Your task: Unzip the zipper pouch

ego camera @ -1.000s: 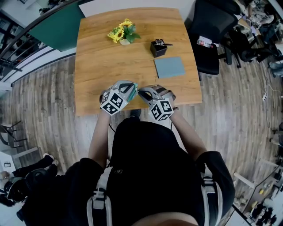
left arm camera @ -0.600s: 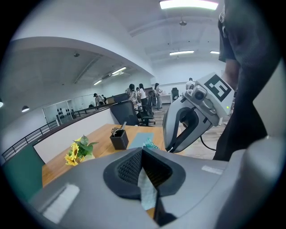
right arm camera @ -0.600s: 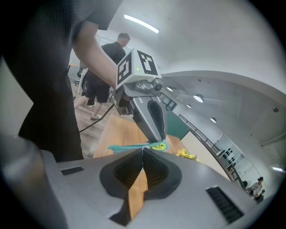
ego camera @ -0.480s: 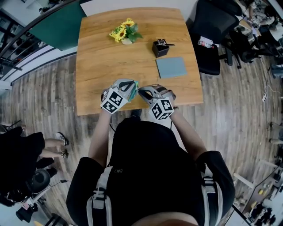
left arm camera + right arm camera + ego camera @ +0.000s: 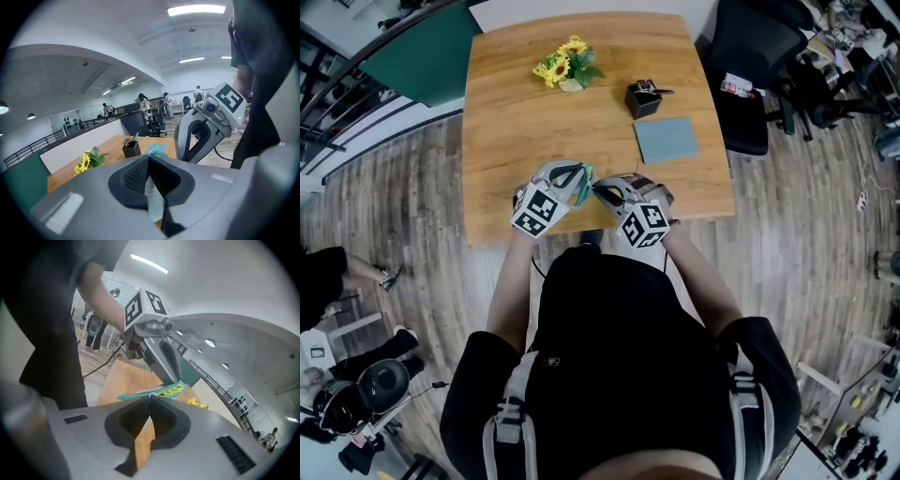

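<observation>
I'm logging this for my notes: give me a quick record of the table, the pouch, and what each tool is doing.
surface: wooden table
pouch: teal zipper pouch, held between both tools over the table's near edge
left tool: shut on the pouch's fabric
right tool: shut, tips appear to pinch the pouch's teal edge; zipper pull too small to tell
zipper: open or closed cannot be told
farther back: sunflowers, black holder, blue-grey pad
</observation>
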Demonstrator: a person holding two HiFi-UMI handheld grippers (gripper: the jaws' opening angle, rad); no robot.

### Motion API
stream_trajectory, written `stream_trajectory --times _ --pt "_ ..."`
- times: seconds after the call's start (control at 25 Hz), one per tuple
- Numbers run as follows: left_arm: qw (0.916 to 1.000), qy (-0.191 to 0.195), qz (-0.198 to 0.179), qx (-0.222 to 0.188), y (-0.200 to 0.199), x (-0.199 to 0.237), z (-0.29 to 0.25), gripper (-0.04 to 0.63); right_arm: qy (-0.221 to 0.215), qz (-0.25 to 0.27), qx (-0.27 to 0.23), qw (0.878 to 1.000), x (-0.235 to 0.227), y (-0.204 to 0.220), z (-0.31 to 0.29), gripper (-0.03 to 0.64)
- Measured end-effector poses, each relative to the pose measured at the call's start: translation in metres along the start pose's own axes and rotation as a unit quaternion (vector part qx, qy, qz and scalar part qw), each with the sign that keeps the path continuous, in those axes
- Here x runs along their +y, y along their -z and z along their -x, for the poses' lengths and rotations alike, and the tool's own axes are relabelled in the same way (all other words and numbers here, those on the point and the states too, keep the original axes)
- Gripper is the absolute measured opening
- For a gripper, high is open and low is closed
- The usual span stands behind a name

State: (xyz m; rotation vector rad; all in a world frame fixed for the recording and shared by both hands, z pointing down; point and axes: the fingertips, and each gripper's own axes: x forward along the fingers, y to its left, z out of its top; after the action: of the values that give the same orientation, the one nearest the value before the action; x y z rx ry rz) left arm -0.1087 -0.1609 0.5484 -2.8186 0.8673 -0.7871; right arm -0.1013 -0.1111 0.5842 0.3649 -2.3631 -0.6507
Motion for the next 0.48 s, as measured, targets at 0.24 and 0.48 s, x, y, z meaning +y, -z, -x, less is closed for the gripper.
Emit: stream_trajectory --times 0.24,0.48 --pt "0.9999 -0.01 0.007 -0.011 0.003 0.007 0.002 0.002 -0.006 0.001 0.005 1.0 0.003 -0.001 -0.006 0.005" --pt "0.9994 -0.029 -0.01 -0.018 0.001 0.013 0.003 0.002 0.001 0.01 0.006 1.0 -0.003 -0.004 -0.007 0.005"
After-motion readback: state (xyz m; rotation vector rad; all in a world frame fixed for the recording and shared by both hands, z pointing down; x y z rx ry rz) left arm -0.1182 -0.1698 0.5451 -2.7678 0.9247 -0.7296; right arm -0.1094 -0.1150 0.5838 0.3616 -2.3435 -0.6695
